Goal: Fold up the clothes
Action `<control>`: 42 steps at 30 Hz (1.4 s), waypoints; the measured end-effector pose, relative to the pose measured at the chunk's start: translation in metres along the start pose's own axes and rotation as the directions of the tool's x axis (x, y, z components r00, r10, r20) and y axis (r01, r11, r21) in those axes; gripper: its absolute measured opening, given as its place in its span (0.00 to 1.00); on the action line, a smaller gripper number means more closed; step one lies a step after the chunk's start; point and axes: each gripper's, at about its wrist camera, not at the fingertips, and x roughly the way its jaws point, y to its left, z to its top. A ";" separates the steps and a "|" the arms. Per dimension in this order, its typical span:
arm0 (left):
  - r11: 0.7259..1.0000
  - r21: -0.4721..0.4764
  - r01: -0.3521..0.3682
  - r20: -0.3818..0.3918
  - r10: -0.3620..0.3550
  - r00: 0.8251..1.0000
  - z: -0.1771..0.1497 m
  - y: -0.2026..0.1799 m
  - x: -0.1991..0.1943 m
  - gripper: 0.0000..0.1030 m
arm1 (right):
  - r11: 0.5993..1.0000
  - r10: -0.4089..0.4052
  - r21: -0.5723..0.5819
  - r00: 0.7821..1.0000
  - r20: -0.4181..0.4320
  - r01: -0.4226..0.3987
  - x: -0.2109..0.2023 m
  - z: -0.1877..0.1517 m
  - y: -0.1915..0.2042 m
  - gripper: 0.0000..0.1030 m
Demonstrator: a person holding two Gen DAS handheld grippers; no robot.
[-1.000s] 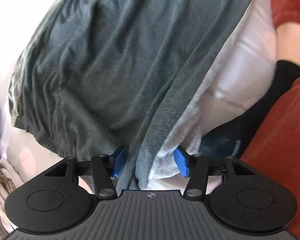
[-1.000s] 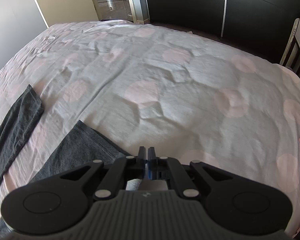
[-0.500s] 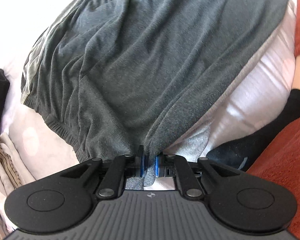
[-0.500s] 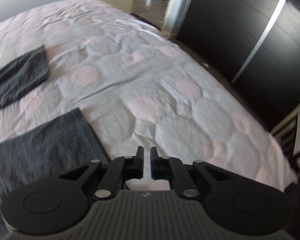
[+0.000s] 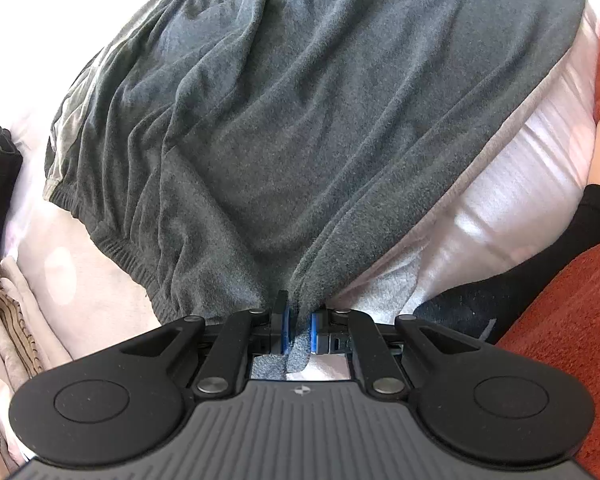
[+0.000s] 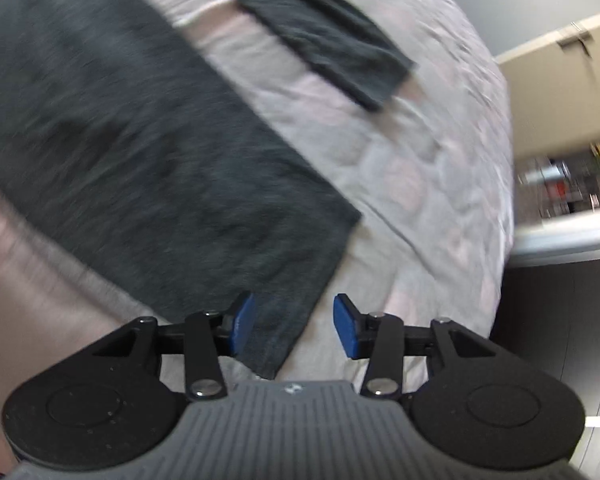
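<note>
**A:** The left tongs (image 5: pixel 298 326) are pinching a bunched fold of the grey trousers (image 5: pixel 320 128) near the waistband, jaws nearly together with fleece squeezed between the blue pads. The right tongs (image 6: pixel 294 326) are standing wide open, holding nothing, hovering over a hem corner of one leg (image 6: pixel 140 152).

**B:** Where is the garment lying?

**A:** It is spreading across the bed (image 6: pixel 420 184), on the pale spotted cover. The elastic waistband (image 5: pixel 112 240) is sitting just beside the left tongs; the two legs are running away toward the far side, with the second leg (image 6: pixel 324 36) lying apart from the first. So the long axis is running waist to hems, hems pointing away from the left tongs.

**B:** What is worrying you?

**A:** The left pinch is taking a thick, rumpled gather (possibly not both layers, I cannot tell), so a pull may be dragging one layer and leaving creases. The right view is badly smeared, suggesting fast motion; closing now risks missing the corner, or catching the bed cover along with it. And lifting only one leg would be skewing the fold.

**B:** Anything nearby to snag?

**A:** A pile of striped beige clothes (image 5: pixel 8 320) is lying at the left edge, clear enough.
</note>
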 end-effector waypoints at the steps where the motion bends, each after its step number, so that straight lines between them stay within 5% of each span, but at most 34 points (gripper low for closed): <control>1: 1.000 0.001 -0.001 -0.001 0.001 1.000 0.000 0.000 0.000 0.10 | 1.000 0.018 -0.020 1.000 -0.012 -0.019 0.001 0.001 0.005 0.53; 5: 1.000 0.007 -0.003 -0.011 0.003 1.000 0.001 -0.001 0.001 0.10 | 0.996 0.088 -0.022 0.996 -0.024 -0.089 0.002 0.001 0.019 0.73; 10: 1.000 0.015 -0.007 -0.022 0.007 1.000 0.003 -0.003 0.002 0.11 | 0.972 0.234 -0.008 0.970 -0.071 -0.235 0.013 -0.005 0.037 0.74; 17: 1.000 0.016 -0.008 -0.036 0.008 0.999 0.002 -0.005 0.005 0.11 | 0.954 0.297 -0.020 0.949 -0.105 -0.300 0.037 -0.006 0.071 0.87; 22: 1.000 0.018 -0.008 -0.044 0.009 0.999 0.003 -0.007 0.006 0.11 | 0.962 0.274 0.034 0.957 -0.095 -0.272 0.044 -0.009 0.078 0.99; 29: 1.000 0.025 -0.017 -0.055 0.018 0.998 0.005 -0.009 0.008 0.11 | 0.950 0.259 0.213 0.957 -0.128 -0.228 0.046 -0.013 0.078 0.99; 36: 0.999 0.033 -0.020 -0.063 0.023 0.998 0.005 -0.011 0.009 0.11 | 0.938 0.242 0.276 0.966 -0.094 -0.209 0.041 -0.022 0.082 1.00; 42: 0.999 0.040 -0.028 -0.061 0.030 0.998 0.004 -0.012 0.009 0.11 | 0.978 0.181 0.106 0.983 -0.014 -0.179 0.028 -0.024 0.103 1.00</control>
